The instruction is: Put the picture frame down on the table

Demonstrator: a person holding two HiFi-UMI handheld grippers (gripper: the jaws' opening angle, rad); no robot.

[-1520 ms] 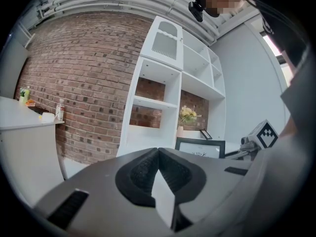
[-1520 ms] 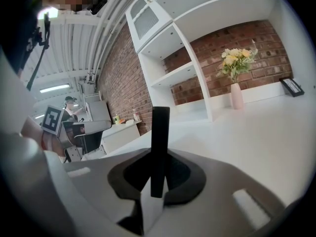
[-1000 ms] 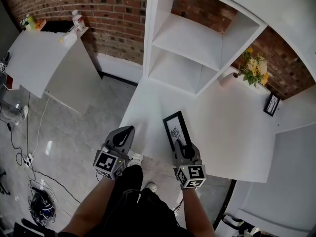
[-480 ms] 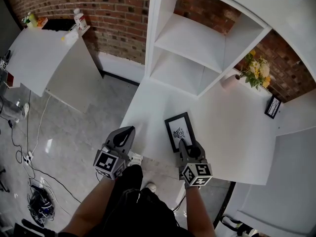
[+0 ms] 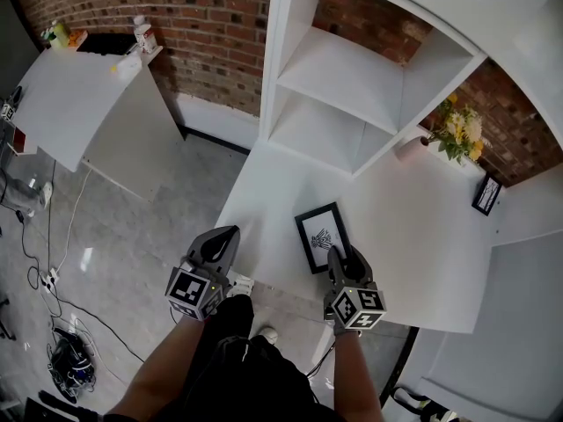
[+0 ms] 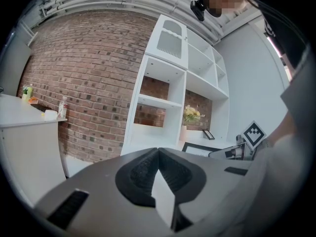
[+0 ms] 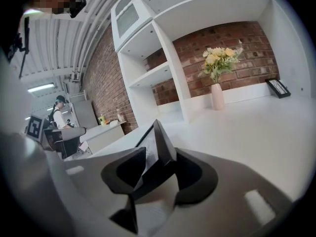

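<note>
The picture frame (image 5: 321,234) is down: I see it lying flat, face up, on the white table (image 5: 422,244), near the table's front edge and just in front of the lower bay of the white shelving unit (image 5: 352,86). Its black border and a pale print with a dark drawing show clearly from the head view. My right gripper (image 5: 334,253) sits at the frame's near end, and its jaws have just been opening; they now stand apart, with the frame's edge between them but the pads not pressing on it. My left gripper (image 5: 230,233) is off to the left of the table's front corner, over the grey floor (image 5: 132,227), with its jaws closed tip to tip and nothing between them. Farther back on the table, against the brick wall (image 5: 193,25), stands a pink vase of yellow flowers (image 5: 453,128), and beyond it to the right a second small dark frame (image 5: 485,193). Well to the left is another white counter (image 5: 70,104) with a bottle (image 5: 141,35) at its back, and cables (image 5: 70,359) trail over the floor beside me.
</note>
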